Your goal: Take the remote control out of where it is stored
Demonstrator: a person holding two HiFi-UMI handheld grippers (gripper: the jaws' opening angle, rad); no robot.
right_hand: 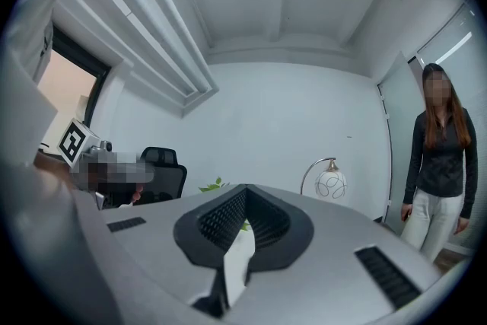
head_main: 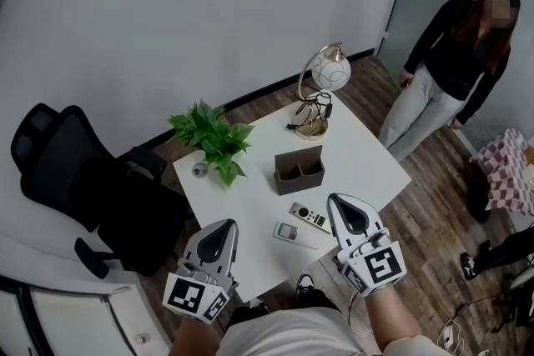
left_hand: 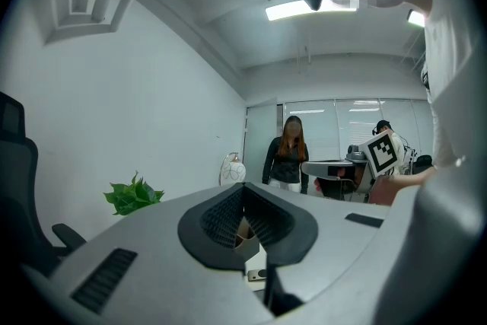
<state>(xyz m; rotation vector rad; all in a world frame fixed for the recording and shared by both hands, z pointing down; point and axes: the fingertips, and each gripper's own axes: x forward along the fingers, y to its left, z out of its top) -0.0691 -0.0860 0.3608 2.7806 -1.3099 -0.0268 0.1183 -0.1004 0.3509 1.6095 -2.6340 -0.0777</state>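
A long grey remote control [head_main: 310,218] lies flat on the white table [head_main: 367,158], in front of a dark brown two-compartment holder [head_main: 299,169] whose pockets look empty. A small white remote [head_main: 286,232] lies just left of it. My right gripper [head_main: 338,198] hovers shut at the table's near right corner, beside the long remote, holding nothing. My left gripper [head_main: 224,223] is shut too, empty, near the front left edge. In the left gripper view the left gripper [left_hand: 243,190] shows a sliver of the holder [left_hand: 245,240] under its pads. The right gripper [right_hand: 243,190] faces the wall.
A leafy green plant [head_main: 213,137] stands at the table's left and a globe lamp [head_main: 321,87] at the back. A black office chair [head_main: 83,188] sits left of the table. A person [head_main: 450,71] stands on the wooden floor at the right.
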